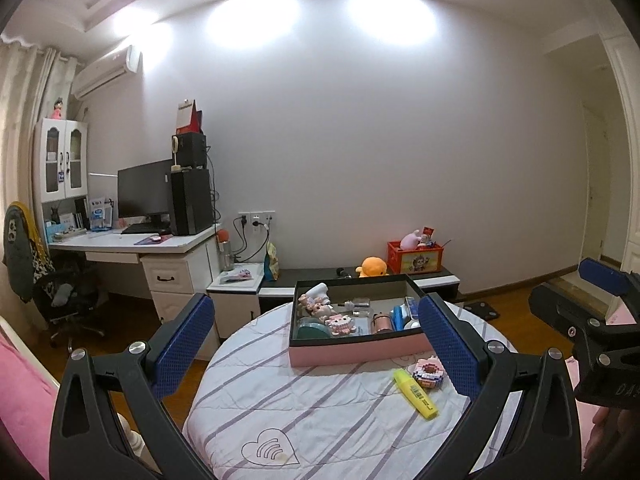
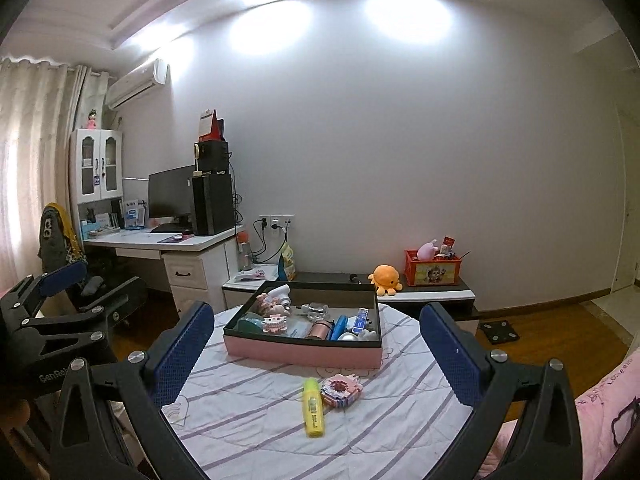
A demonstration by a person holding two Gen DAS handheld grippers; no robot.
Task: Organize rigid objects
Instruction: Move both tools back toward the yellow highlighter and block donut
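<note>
Both grippers hover level over a round table (image 2: 248,412) with a striped cloth, neither touching anything. Left gripper (image 1: 320,336): jaws spread wide, nothing between the pads. Right gripper (image 2: 316,344): jaws also wide apart and empty. Ahead of both, past the fingertips, sits a pink box (image 2: 300,350) with a dark rim, open at the top and crowded with small items: a doll, a rose-gold cylinder, blue pieces, a clear bottle. Still out on the cloth, nearer than the box: a yellow highlighter (image 2: 313,407) and a pink block figure (image 2: 341,390), lying just beside each other. In the right wrist view they fall between the jaws, roughly centred. In the left wrist view the highlighter (image 1: 416,393) and the block figure (image 1: 428,372) sit close inside the right-hand finger, the figure partly behind its pad. The right gripper's blue fingertip shows at the far right edge of the left view.
</note>
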